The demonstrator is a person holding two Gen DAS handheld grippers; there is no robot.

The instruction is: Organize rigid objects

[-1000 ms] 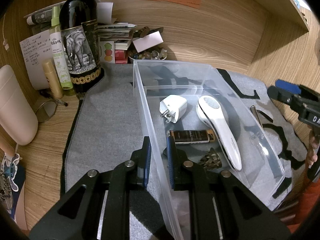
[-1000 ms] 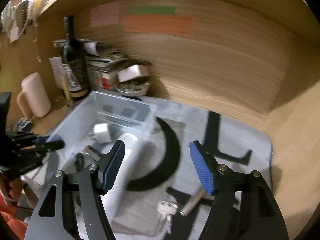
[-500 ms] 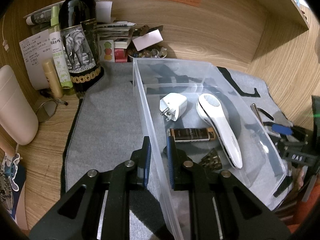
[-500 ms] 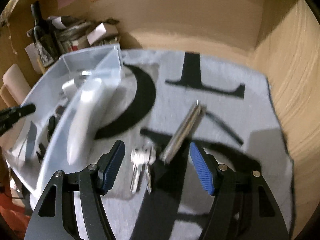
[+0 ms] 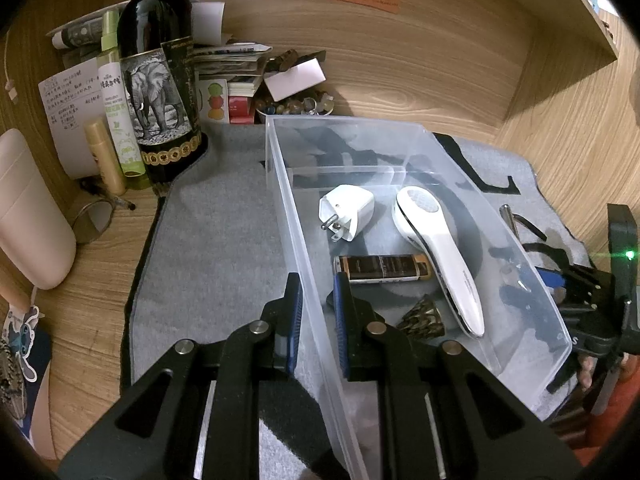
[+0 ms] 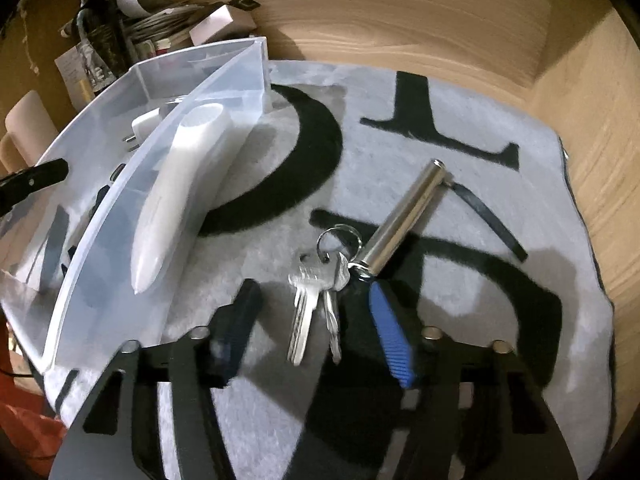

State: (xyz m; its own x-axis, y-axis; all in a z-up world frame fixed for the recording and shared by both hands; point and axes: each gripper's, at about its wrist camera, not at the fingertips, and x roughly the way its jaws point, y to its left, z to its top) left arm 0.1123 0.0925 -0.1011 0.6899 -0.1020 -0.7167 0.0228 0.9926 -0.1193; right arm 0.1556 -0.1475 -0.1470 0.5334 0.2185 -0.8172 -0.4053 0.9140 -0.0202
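A clear plastic bin [image 5: 280, 184] stands on a grey mat with black letters. It holds a white plug adapter [image 5: 347, 211], a white handheld device [image 5: 440, 248], a dark battery-like bar [image 5: 384, 269] and a small patterned cone [image 5: 422, 317]. My left gripper [image 5: 318, 308] is shut on the bin's left wall. In the right wrist view a bunch of keys [image 6: 316, 292] with a silver metal cylinder [image 6: 404, 220] lies on the mat. My right gripper [image 6: 316, 320] is open, low over the mat, its fingers on either side of the keys. The bin [image 6: 160, 128] is to its left.
A wine bottle [image 5: 160, 80], a spray bottle [image 5: 116, 112], a small tube [image 5: 104, 156], papers and a bowl of stones [image 5: 296, 104] crowd the back left. A pale mug [image 5: 28, 216] stands at the left. Wooden walls close the back and right.
My right gripper swung away from the bin and came down over the keys, which now lie between its open fingers. The left gripper kept its hold on the bin wall.
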